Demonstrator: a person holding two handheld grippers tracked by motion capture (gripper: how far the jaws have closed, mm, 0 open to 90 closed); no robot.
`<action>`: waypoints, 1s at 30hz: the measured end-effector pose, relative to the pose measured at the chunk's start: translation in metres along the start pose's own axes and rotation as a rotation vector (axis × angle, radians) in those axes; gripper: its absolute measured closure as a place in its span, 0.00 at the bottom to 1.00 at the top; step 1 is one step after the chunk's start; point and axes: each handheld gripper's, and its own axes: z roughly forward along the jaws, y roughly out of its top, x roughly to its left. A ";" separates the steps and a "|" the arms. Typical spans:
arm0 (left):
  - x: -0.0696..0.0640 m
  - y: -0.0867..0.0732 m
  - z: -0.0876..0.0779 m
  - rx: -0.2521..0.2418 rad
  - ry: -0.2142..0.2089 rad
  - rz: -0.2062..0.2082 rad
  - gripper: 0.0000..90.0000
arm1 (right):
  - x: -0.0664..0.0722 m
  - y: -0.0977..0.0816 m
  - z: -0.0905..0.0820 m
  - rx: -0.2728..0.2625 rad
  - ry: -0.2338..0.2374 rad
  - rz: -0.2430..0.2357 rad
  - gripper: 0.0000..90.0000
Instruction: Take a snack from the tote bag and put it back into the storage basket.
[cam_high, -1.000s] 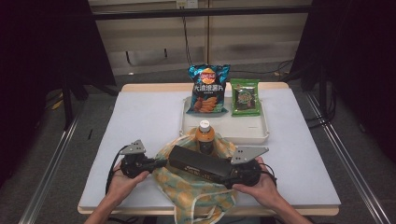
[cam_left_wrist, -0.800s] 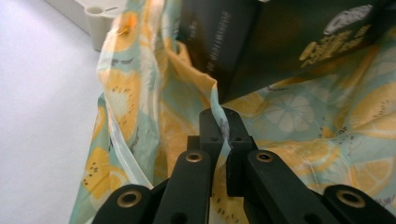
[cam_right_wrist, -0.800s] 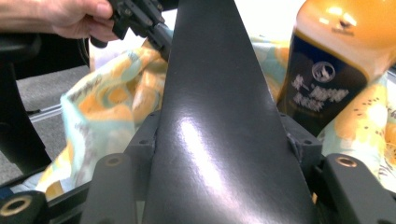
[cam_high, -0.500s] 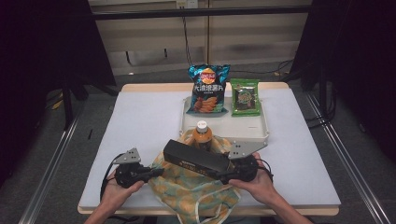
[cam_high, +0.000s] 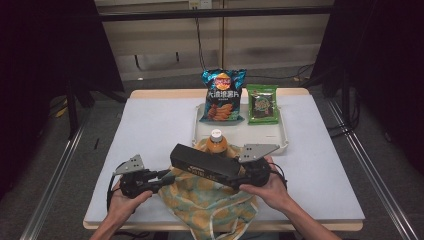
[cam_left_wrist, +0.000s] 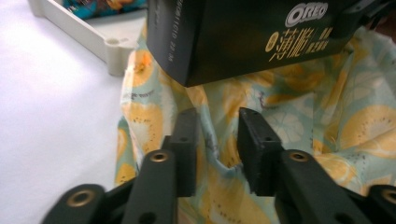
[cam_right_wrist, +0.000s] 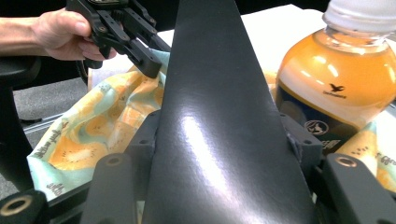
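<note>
My right gripper (cam_high: 235, 175) (cam_right_wrist: 224, 128) is shut on a long black Oreo box (cam_high: 202, 161) (cam_left_wrist: 243, 37) (cam_right_wrist: 219, 93) and holds it level over a lemon-print cloth bag (cam_high: 210, 205) (cam_left_wrist: 327, 121) (cam_right_wrist: 93, 135). An orange juice bottle (cam_high: 216, 142) (cam_right_wrist: 336, 88) stands upright in the bag just behind the box. My left gripper (cam_high: 167, 175) (cam_left_wrist: 217, 121) sits at the bag's left edge. Its jaws have just been opening, and a fold of the bag's cloth lies loose in the gap between them.
A white tray (cam_high: 280, 142) (cam_left_wrist: 79, 32) lies behind the bag. Against its far side lean a blue chips bag (cam_high: 223, 95) and a green snack packet (cam_high: 262, 102). The white table (cam_high: 150, 125) is bare on the left and right.
My left gripper's jaws have parted and let go of the bag's cloth. The right gripper has lifted the box slightly and carried it a little to the left.
</note>
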 end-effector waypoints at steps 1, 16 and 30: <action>-0.001 0.000 -0.002 -0.009 0.008 -0.005 0.71 | -0.001 0.000 -0.001 -0.002 0.003 0.000 0.48; -0.006 0.003 -0.011 -0.106 0.117 0.018 0.22 | -0.011 0.020 -0.019 -0.059 0.033 -0.014 0.48; -0.006 0.003 -0.015 -0.118 0.154 0.023 0.09 | -0.018 0.040 -0.034 -0.089 0.020 -0.044 0.48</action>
